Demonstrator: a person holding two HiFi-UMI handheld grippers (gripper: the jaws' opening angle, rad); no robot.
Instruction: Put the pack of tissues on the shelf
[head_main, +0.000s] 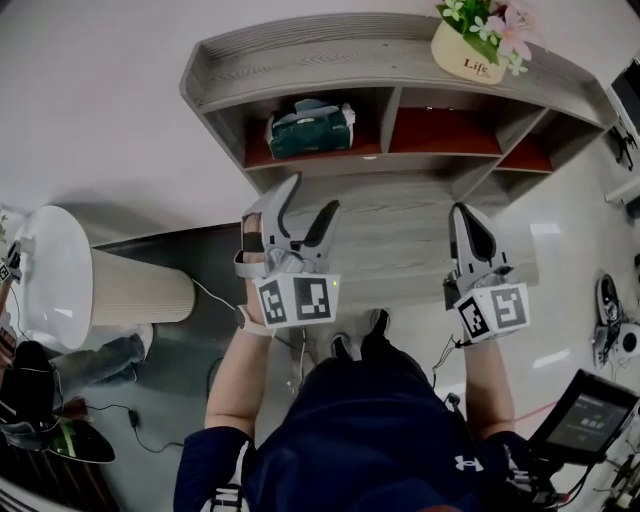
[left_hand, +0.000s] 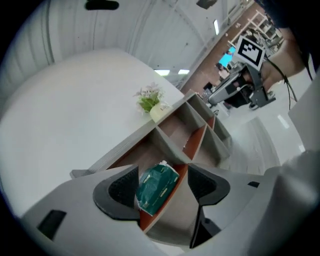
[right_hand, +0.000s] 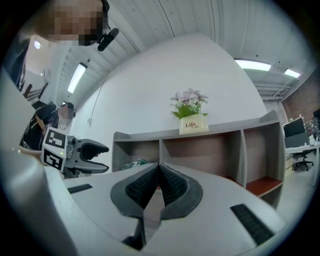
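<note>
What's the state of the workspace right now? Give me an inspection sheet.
Surface: grey shelf with three red-floored bays.
Job's things: tissues lie in the left bay; nothing touches them.
Clutter: flower pot on the shelf top.
Grippers: left tongs open and empty, back from the shelf; right tongs shut and empty.
Cables: thin cable beside the white stand, at left.
Surroundings: white wall behind the shelf; screen at lower right.

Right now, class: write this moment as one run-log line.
tissue pack: in shelf, left compartment | left gripper: open, holding nothing | right gripper: shut, empty | task: looks done
</note>
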